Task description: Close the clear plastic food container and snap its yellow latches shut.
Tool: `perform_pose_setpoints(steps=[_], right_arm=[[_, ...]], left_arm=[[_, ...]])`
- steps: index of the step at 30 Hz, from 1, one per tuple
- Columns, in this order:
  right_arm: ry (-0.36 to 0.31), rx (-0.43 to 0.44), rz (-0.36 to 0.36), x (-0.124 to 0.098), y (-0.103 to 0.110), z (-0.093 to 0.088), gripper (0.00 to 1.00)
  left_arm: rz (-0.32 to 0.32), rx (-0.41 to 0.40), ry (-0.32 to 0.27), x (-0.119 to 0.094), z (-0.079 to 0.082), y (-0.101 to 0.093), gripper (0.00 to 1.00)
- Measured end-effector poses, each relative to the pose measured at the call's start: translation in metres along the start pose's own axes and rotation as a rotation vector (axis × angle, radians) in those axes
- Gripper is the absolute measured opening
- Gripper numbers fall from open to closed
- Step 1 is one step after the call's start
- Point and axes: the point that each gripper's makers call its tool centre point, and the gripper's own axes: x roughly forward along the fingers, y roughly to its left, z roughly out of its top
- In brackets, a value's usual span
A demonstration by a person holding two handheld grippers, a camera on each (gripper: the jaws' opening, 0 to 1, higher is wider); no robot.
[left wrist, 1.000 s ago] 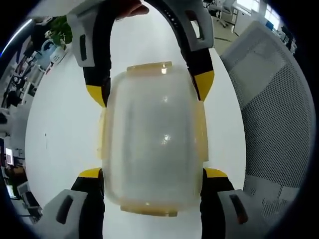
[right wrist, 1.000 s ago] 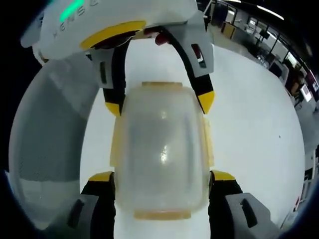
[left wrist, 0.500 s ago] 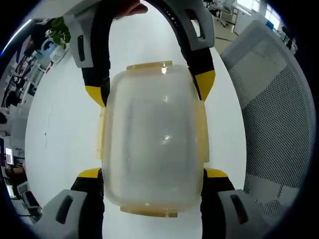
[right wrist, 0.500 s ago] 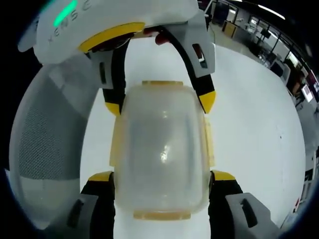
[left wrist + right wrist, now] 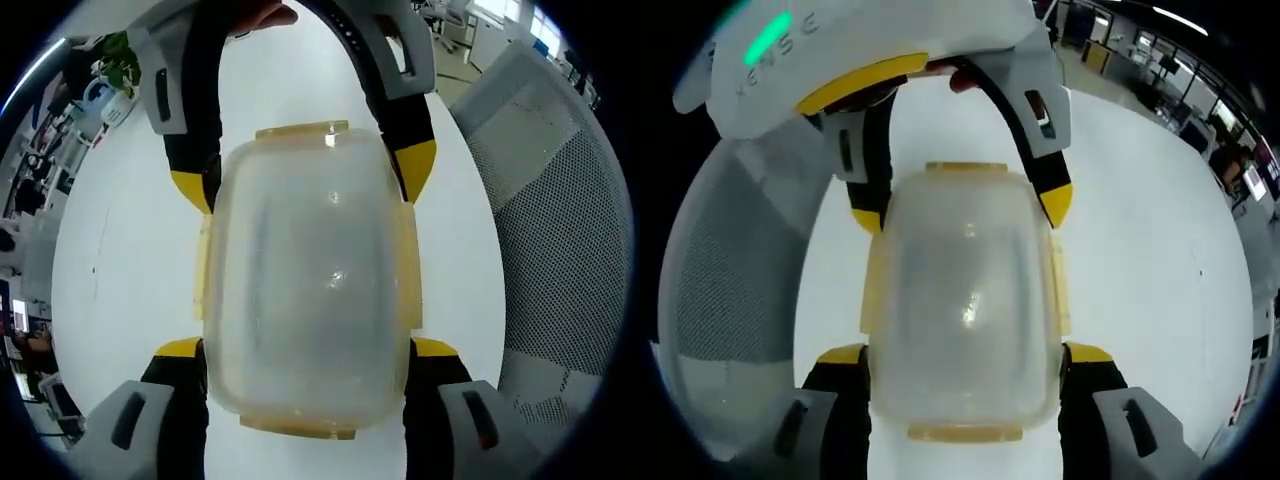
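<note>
The clear plastic container (image 5: 305,280) (image 5: 960,300) sits lid-on over the white table, seen from above in both views. Pale yellow latches show at its ends (image 5: 300,130) (image 5: 965,167) and along its sides (image 5: 408,265); whether they are snapped down I cannot tell. My left gripper (image 5: 307,350) (image 5: 960,208) presses its yellow-tipped jaws against both sides of one end. My right gripper (image 5: 965,353) (image 5: 303,178) clamps the opposite end the same way. Both are shut on the container, facing each other.
A white table (image 5: 120,260) (image 5: 1150,250) lies under everything. A grey mesh office chair (image 5: 545,210) (image 5: 730,270) stands beside it. A person's hand (image 5: 262,14) shows behind the right gripper. Desks and plants (image 5: 105,80) fill the far office.
</note>
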Motion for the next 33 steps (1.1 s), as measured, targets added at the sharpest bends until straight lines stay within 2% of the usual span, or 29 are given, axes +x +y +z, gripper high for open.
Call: perform_pose_setpoints(steps=[8, 23, 33], right_arm=[[-0.006, 0.009, -0.003, 0.002, -0.015, 0.003, 0.77], [0.005, 0.0, -0.001, 0.0, -0.045, 0.001, 0.77], [-0.004, -0.002, -0.001, 0.0, -0.057, -0.001, 0.77]], left_arm=[[0.022, 0.014, 0.013, 0.004, -0.004, 0.015, 0.82], [0.016, 0.002, 0.0, 0.009, -0.005, 0.045, 0.82], [0.017, 0.002, 0.008, 0.012, -0.004, 0.057, 0.82]])
